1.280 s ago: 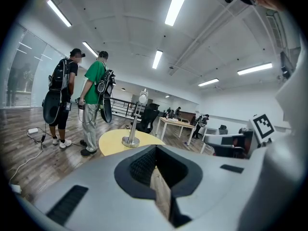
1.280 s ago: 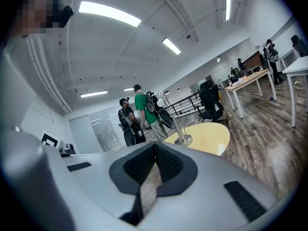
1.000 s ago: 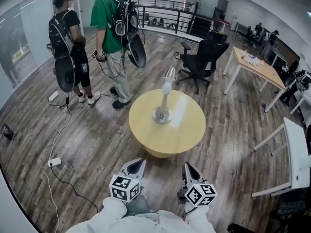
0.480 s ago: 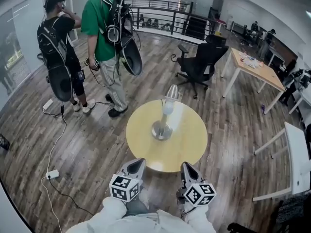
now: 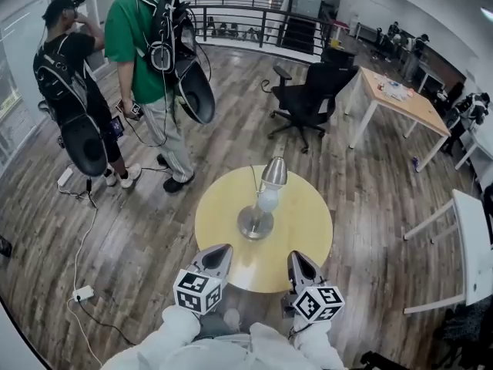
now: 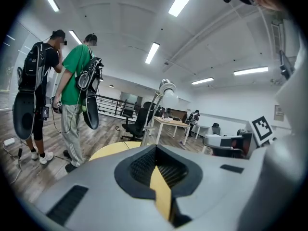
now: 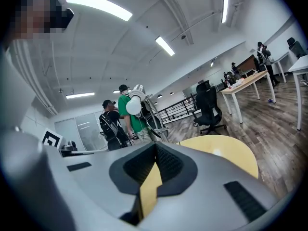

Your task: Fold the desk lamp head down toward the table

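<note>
Left gripper [image 5: 219,250] and right gripper [image 5: 297,257] are hovering clenched and empty at the near edge of the round table [image 5: 308,226], the desk lamp [image 5: 263,203] is standing upright at its middle, so I'm judging jaws should be opening, one steadying the base [image 5: 254,224], one easing the head [image 5: 274,173] down.

Rnd yellow tbl [image 5: 308,230]: desk lamp [image 5: 266,200] at ctr.

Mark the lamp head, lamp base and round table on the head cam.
lamp head [image 5: 274,173]: head view, on the silver shade.
lamp base [image 5: 254,224]: head view, on the round metal foot.
round table [image 5: 306,233]: head view, on the bare yellow top, right of the base.
</note>
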Motion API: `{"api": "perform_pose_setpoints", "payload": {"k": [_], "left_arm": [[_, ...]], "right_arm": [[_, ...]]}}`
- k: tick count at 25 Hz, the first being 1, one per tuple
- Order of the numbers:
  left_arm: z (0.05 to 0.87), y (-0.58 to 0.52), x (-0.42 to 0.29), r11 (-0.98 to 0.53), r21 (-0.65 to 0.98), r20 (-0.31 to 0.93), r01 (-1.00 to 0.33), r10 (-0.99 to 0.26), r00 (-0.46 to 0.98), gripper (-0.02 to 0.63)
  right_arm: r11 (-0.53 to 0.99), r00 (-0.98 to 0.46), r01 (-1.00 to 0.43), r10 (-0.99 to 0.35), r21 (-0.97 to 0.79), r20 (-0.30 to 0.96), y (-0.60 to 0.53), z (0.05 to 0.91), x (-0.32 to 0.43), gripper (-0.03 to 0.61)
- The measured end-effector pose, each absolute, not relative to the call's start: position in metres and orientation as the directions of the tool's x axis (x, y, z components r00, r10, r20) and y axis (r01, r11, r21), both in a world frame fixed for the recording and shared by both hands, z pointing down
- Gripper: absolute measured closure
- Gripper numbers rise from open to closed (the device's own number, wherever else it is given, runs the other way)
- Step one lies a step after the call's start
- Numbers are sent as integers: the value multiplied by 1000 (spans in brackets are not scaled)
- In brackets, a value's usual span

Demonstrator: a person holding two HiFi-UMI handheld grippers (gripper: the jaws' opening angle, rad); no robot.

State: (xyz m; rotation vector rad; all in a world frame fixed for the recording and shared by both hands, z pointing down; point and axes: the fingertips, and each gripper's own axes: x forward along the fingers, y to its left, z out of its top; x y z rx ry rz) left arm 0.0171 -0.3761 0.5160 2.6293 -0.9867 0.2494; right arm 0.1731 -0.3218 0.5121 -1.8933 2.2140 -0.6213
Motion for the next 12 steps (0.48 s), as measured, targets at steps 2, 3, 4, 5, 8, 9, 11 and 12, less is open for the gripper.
{"api": "perform_pose_setpoints", "payload": {"k": [2,3,4,5,8,9,11,12], "left_arm": [[515,-390,26,-714,239,272,-658,-602,751,614],[514,-394,31,-715,245,271,-655,-598,755,614],[514,-397,36,-717,249,270,-651,-594,758,614],[515,-401,40,-718,251,272,-649,-591,759,614],[517,-414,49,-710,249,288,-658,-595,750,614],[516,-419,53,-706,250,289,-662,-598,747,614],[514,-425,56,-705,245,288,-665,-602,745,614],[513,-427,56,-706,238,289,-667,-604,743,614]], "right_arm": [[97,-177,-907,-971,-410,160,-331,520,181,566],[92,-176,-908,-969,-408,174,-335,525,185,566],[87,-176,-910,-966,-404,188,-339,530,190,566],[85,-177,-913,-964,-400,199,-343,534,195,566],[96,-194,-916,-956,-390,221,-364,545,206,566],[107,-205,-917,-953,-383,224,-372,548,209,566],[134,-224,-924,-949,-357,223,-390,556,212,566],[147,-232,-928,-947,-341,224,-400,564,213,566]]}}
